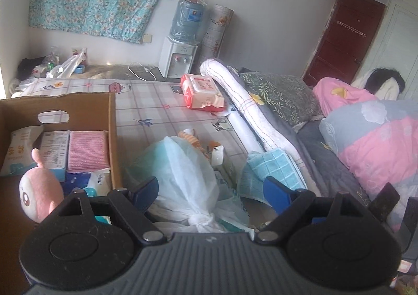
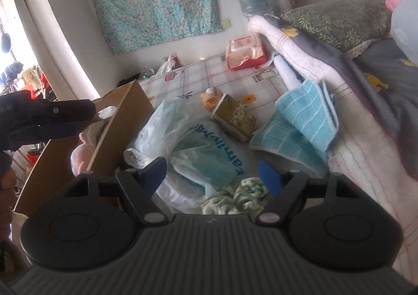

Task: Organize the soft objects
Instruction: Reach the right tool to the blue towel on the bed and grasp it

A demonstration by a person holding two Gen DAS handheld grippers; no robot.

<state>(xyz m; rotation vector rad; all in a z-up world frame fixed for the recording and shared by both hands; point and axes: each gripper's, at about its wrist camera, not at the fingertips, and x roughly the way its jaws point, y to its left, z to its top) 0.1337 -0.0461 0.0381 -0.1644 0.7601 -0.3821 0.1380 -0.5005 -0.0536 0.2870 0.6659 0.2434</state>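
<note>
The white plastic bag (image 2: 167,138) of soft packs lies on the checked mat (image 1: 156,112), just right of the cardboard box (image 1: 86,109), and I judge it the next thing to go in. Its long axis runs near to far, with the knotted neck (image 1: 202,218) at the near end, close under my left gripper (image 1: 211,188). That gripper's jaws stand wide apart with nothing between the pads; the bag sits ahead, centred in the gap. My right gripper (image 2: 213,172) is also spread and empty, with the bag's open side ahead and slightly left, and a green-and-white scrunched cloth (image 2: 235,195) nearest its tips. I think the left is nearer the knot and nearer the box. Farther right, the blue checked towel (image 2: 297,122) leans on the rolled bedding (image 1: 245,101). A pink plush toy (image 1: 39,193) sits in the box's near corner.
</note>
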